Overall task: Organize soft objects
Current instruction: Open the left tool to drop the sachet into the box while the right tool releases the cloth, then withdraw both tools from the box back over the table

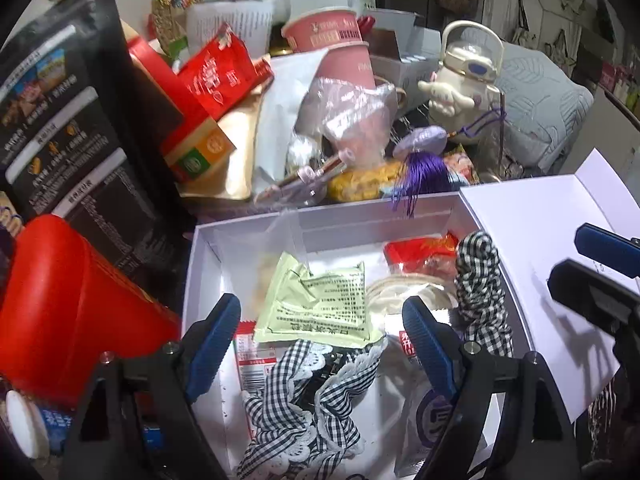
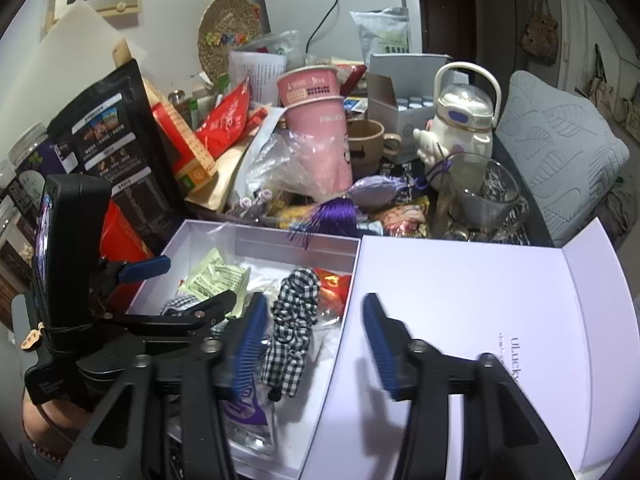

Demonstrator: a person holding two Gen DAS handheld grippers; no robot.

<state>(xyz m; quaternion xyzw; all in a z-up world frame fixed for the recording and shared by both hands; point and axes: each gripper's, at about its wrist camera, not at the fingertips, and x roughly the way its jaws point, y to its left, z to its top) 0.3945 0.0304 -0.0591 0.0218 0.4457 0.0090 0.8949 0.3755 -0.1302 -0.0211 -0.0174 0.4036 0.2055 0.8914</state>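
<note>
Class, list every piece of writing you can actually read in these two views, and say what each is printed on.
"uLucky": on the white box lid, cut off by the frame edge.
"PANDA", partly hidden: on the lower pink cup.
Black snack bag, green sachet, upper pink cup: print too small to read.

Matt white card box point(image 1: 208, 264) holds checked cloth scrunchie point(image 1: 480, 280), lace-edged gingham cloth point(image 1: 304, 408) and glossy plastic packets point(image 1: 320, 304).
</note>
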